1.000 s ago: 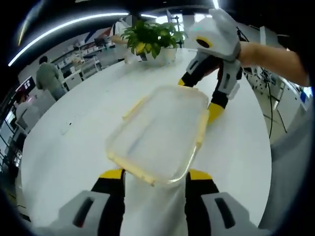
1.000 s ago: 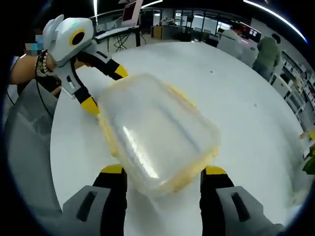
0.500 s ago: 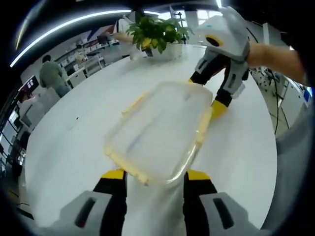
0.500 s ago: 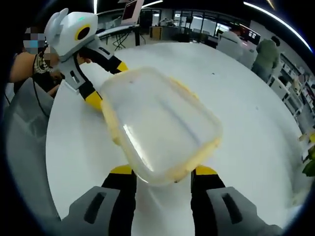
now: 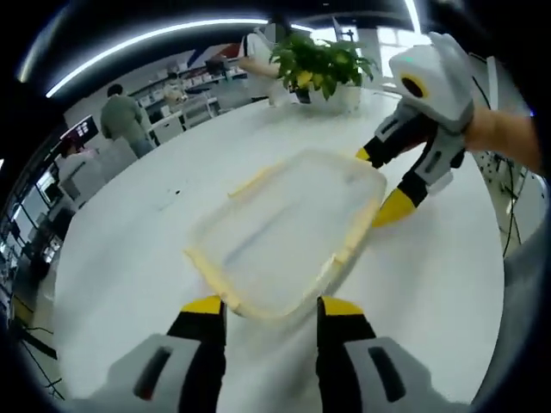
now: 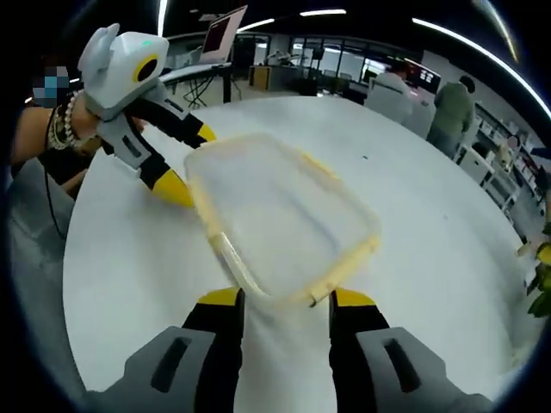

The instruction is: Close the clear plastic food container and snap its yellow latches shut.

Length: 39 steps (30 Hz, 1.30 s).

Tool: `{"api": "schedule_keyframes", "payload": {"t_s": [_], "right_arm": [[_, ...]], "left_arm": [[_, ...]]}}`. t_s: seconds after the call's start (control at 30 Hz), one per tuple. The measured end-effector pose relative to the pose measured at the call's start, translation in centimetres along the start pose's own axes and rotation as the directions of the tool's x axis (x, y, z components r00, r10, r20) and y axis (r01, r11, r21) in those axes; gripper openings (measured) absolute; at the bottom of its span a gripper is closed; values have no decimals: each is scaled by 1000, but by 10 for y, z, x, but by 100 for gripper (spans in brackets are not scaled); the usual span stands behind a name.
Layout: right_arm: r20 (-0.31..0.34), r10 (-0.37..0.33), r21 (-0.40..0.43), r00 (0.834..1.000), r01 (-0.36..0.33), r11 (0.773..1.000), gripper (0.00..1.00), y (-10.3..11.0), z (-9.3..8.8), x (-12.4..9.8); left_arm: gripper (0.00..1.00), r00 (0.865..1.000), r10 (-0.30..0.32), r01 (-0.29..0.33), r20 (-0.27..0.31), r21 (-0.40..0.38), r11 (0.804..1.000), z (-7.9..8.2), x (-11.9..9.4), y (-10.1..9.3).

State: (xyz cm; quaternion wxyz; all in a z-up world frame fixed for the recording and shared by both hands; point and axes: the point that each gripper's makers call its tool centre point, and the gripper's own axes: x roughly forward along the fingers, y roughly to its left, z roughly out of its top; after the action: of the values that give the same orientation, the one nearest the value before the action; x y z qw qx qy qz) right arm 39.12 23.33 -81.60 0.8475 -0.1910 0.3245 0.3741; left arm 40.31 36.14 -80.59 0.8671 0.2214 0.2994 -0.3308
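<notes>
The clear plastic container point(image 5: 288, 232) with yellow latches along its rim sits over the white round table point(image 5: 120, 258), blurred in both views. My left gripper point(image 5: 271, 307) has its yellow-tipped jaws pressed against the container's near end. At the opposite end, my right gripper point(image 5: 383, 182) has one jaw on each side of the far corner. In the right gripper view the container point(image 6: 284, 215) has its near end pinched between my right gripper's point(image 6: 286, 298) jaws. My left gripper point(image 6: 189, 163) clasps the far end.
A potted green plant point(image 5: 323, 64) stands at the table's far edge. Beyond the table a person point(image 5: 125, 120) stands by desks and monitors. A hand with a beaded bracelet point(image 6: 60, 129) holds the left gripper. Bare tabletop point(image 6: 448, 249) spreads around the container.
Both pairs of jaws have narrowed onto the container's ends. Both views have swung, so the plant and background sit further right in the left gripper view.
</notes>
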Motion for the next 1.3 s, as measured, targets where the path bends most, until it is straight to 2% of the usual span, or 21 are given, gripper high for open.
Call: {"api": "schedule_keyframes", "payload": {"t_s": [0.1, 0.17, 0.5, 0.6, 0.67, 0.7, 0.83, 0.97, 1.07, 1.17, 1.3], "right_arm": [[41, -28, -11, 999, 28, 1000, 35, -3, 11, 6], [47, -33, -19, 998, 34, 999, 34, -4, 12, 10], [37, -40, -49, 998, 42, 998, 26, -10, 12, 19], [44, -42, -44, 998, 44, 998, 26, -11, 13, 21], [42, -43, -42, 998, 45, 998, 24, -12, 14, 21], [43, -57, -63, 997, 60, 996, 24, -14, 15, 22], [22, -85, -136, 996, 87, 987, 21, -14, 14, 24], [19, -90, -125, 996, 92, 988, 19, -16, 13, 25], [27, -101, -112, 994, 104, 988, 13, -19, 14, 25], [26, -130, -124, 991, 132, 984, 0, -24, 14, 24], [54, -115, -101, 992, 120, 988, 0, -24, 20, 21]], "left_arm": [[35, 1000, 20, -20, 0, -16, 1000, -3, 4, 12], [35, 1000, 30, -30, 3, -24, 999, -3, 6, 18], [32, 999, 49, -48, 16, -38, 998, -5, 12, 26], [29, 998, 56, -56, 16, -29, 998, -5, 13, 30], [21, 998, 57, -57, 15, -21, 998, -6, 14, 31], [18, 996, 86, -86, 2, -32, 996, -9, 14, 36], [16, 996, 90, -90, 21, -36, 995, -7, 16, 36], [15, 996, 90, -89, 22, -29, 996, -6, 16, 37], [14, 995, 99, -99, 21, -27, 995, -5, 16, 39], [12, 994, 107, -106, 23, -22, 994, -5, 16, 41], [11, 994, 111, -110, 23, -29, 994, -7, 16, 43]]}}
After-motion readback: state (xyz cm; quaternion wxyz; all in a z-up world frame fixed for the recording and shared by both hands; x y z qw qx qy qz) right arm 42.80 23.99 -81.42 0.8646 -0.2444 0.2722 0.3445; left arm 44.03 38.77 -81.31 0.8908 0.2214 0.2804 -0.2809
